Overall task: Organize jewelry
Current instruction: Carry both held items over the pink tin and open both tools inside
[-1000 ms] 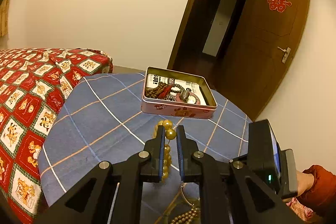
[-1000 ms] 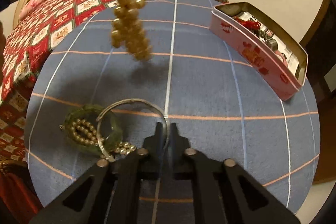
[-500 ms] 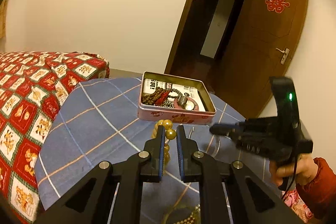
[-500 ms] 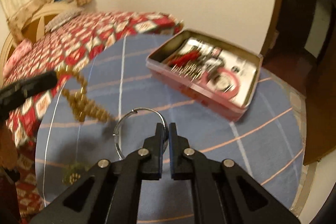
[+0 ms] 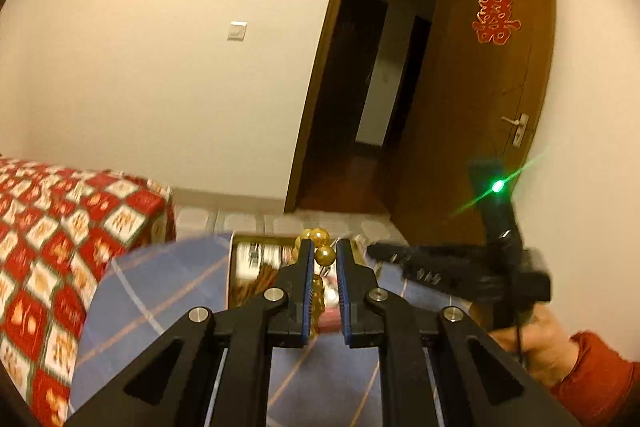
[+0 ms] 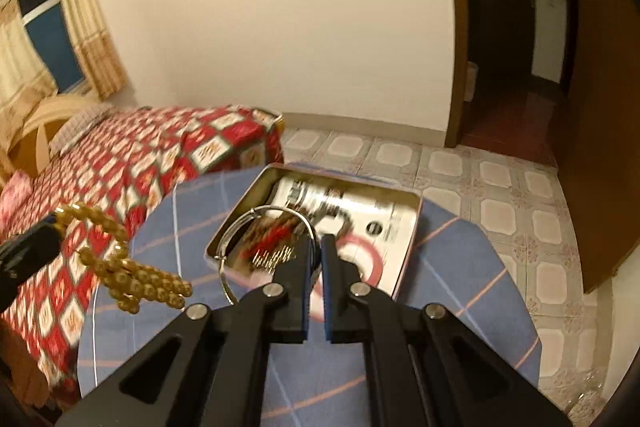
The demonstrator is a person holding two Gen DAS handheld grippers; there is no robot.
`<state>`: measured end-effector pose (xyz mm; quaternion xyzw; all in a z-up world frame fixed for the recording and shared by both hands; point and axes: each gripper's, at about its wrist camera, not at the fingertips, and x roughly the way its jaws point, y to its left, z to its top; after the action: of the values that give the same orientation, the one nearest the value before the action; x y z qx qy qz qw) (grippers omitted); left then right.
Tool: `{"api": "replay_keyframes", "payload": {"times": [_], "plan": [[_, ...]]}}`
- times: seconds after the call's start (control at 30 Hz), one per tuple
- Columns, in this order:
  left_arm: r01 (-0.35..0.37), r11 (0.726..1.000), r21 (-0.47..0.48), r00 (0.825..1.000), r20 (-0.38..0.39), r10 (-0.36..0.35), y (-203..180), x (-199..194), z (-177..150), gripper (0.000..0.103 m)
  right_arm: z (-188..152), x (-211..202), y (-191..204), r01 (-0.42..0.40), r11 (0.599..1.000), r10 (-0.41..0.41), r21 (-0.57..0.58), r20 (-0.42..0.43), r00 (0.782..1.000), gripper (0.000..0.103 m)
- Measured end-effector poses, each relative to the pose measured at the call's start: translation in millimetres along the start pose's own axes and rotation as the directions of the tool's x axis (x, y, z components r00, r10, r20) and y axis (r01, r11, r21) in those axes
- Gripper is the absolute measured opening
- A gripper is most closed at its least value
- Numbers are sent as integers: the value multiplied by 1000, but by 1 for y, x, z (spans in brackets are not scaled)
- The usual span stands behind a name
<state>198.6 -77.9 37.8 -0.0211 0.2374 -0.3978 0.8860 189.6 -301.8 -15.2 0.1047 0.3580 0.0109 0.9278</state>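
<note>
Two grippers each carry a piece toward the open tin (image 6: pixel 404 227) on the blue checked worktop (image 6: pixel 460 267). Left of the tin, the left gripper (image 5: pixel 322 255) has its fingers closed on the gold bead strand (image 6: pixel 136 279), which dangles short of the tin's near wall. Right of that, the right gripper (image 6: pixel 316 247) pinches the thin silver bangle (image 6: pixel 240 227), its hoop hanging over the tin's left half. To do this well, I would lower each piece inside the walls before letting go, bangle laid flat, beads fed in slowly so none trail over the rim. Printed paper lining the tin is too blurred to read.
</note>
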Motion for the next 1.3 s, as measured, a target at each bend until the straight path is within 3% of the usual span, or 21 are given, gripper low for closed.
{"api": "replay_keyframes", "payload": {"times": [0.2,0.47,0.9,0.97,1.03,1.07,1.1,1.13,1.2,1.3], "plan": [[8,1000,6,1000,-5,-8,7,43,7,10,4,30,-19,4,996,-3,86,-20,1000,7],[-19,1000,9,996,-82,20,18,104,-8,10,-2,63,-29,56,994,-51,88,-68,996,7],[-31,999,-37,981,-192,23,32,147,-26,11,-9,82,-41,87,993,-80,74,-86,993,10],[-27,998,-60,974,-224,13,32,150,-27,12,-8,77,-43,76,993,-69,92,-68,995,17],[-23,997,-68,970,-243,6,31,149,-27,13,-6,74,-41,65,993,-60,101,-50,997,52],[-22,998,-66,969,-245,6,30,148,-27,18,-6,70,-40,65,993,-62,99,-34,997,60],[-24,998,-62,969,-245,8,28,146,-28,31,-5,65,-38,74,993,-74,91,-10,997,67],[-36,998,-57,971,-239,21,26,141,-28,36,-4,62,-36,82,993,-82,83,-1,997,66],[-48,997,-63,976,-217,33,27,132,-27,61,-3,57,-33,95,993,-95,75,5,995,65],[-67,994,-84,982,-183,51,29,112,-28,71,-4,51,-32,80,993,-80,87,4,997,65]]}}
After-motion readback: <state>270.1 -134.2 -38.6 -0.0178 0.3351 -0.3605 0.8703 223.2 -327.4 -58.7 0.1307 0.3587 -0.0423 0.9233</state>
